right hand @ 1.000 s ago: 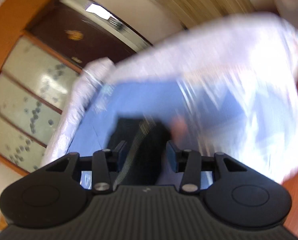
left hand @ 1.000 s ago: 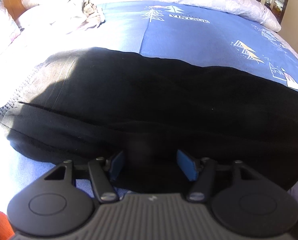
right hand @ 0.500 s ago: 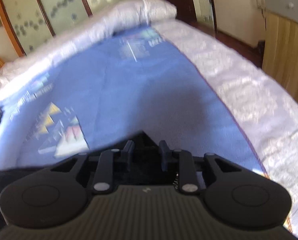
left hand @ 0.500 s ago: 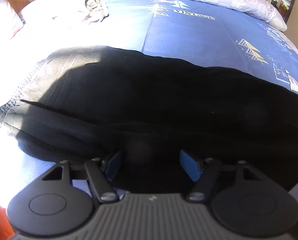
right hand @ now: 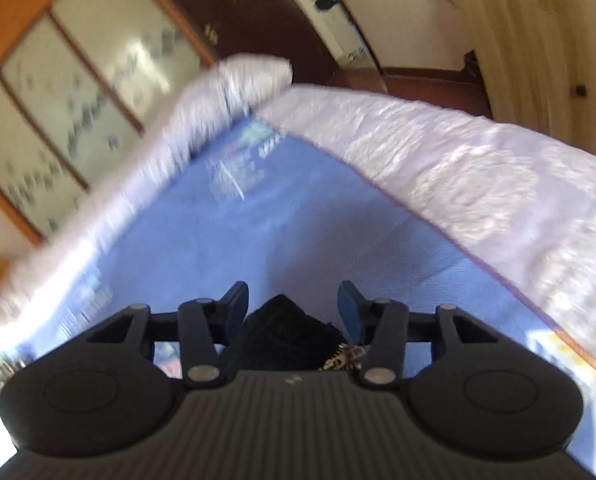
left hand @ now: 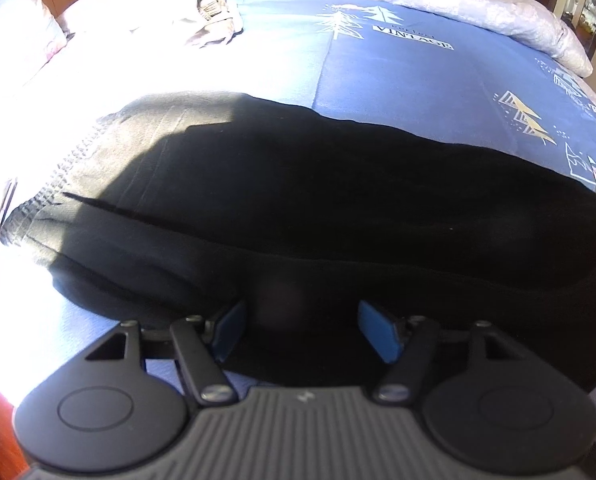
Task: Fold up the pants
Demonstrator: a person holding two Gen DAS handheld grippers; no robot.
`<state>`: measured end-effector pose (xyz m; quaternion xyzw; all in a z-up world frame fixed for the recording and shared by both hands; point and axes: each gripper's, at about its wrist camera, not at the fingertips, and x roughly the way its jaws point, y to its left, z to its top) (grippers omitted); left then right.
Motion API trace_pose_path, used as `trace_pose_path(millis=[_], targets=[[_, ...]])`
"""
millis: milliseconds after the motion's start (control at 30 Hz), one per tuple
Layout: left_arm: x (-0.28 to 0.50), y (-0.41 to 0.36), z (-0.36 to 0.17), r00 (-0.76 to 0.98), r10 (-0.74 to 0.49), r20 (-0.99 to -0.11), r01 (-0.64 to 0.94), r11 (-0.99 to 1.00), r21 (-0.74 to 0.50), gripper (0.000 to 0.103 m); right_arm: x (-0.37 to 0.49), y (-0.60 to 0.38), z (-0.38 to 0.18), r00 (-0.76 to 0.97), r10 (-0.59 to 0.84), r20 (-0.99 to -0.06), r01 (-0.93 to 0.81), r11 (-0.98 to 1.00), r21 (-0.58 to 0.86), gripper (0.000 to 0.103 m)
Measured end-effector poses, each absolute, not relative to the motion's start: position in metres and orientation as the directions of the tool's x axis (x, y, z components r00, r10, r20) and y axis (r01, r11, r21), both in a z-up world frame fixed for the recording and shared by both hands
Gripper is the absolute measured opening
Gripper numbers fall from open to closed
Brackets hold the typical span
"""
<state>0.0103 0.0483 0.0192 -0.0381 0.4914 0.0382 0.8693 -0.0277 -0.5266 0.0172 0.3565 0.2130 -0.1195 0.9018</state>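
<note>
Clearly, "VINTAGE" [left hand: 413, 37] reads beneath white pine trees on the blue bedspread [left hand: 398, 80]. Your black pants [left hand: 318, 200] lie across its near part, waistband to the left in sunlight, with bare blue cloth beyond. Your left gripper [left hand: 300, 330] stands wide over the pants' near edge. Your right gripper [right hand: 291, 310] is wide too, a dark fabric corner with a zipper pull [right hand: 340, 356] between its fingers. White quilted border [right hand: 458, 168] edges the bed; wardrobe doors [right hand: 77, 92] stand behind.

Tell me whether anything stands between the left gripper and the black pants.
Nothing visible does. The left gripper is open right at the near edge of the black pants, dark fabric already between its blue pads, on the blue bedspread.
</note>
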Motion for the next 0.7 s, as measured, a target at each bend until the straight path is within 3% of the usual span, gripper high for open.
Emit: trace_pose_path(millis=[233,333,500,533,567,600,700], targets=[[0.007,0.053,0.029,0.540,-0.002,-0.842,-0.111,0.991,-0.073,0.067,-0.106,-0.521,-0.007,0.863,0.015,-0.504,0.407,0.570,0.714,0.054],[0.004,0.049,0.030,0.532,-0.015,-0.847,-0.093,0.993,-0.076,0.067,-0.095,-0.511,-0.028,0.823,0.021,-0.568,0.467,0.547,0.695,0.055],[-0.009,0.056,0.037,0.551,-0.012,-0.834,-0.106,0.991,-0.084,0.068,-0.063,-0.493,-0.028,0.837,0.028,-0.547,0.453,0.524,0.721,0.066],[-0.012,0.058,0.037,0.552,-0.007,-0.834,-0.115,0.990,-0.084,0.068,-0.056,-0.488,-0.028,0.827,-0.006,-0.562,0.473,0.549,0.689,0.061],[-0.014,0.060,0.037,0.550,-0.001,-0.835,-0.128,0.988,-0.085,0.068,-0.050,-0.484,-0.026,0.807,-0.047,-0.589,0.501,0.582,0.641,0.036],[-0.017,0.063,0.037,0.549,0.004,-0.836,-0.142,0.986,-0.088,0.068,-0.047,-0.484,-0.027,0.793,-0.061,-0.606,0.518,0.590,0.619,0.030],[-0.026,0.074,0.040,0.553,0.011,-0.833,-0.173,0.980,-0.101,0.068,-0.067,-0.493,-0.021,0.833,-0.113,-0.541,0.521,0.486,0.701,0.026]])
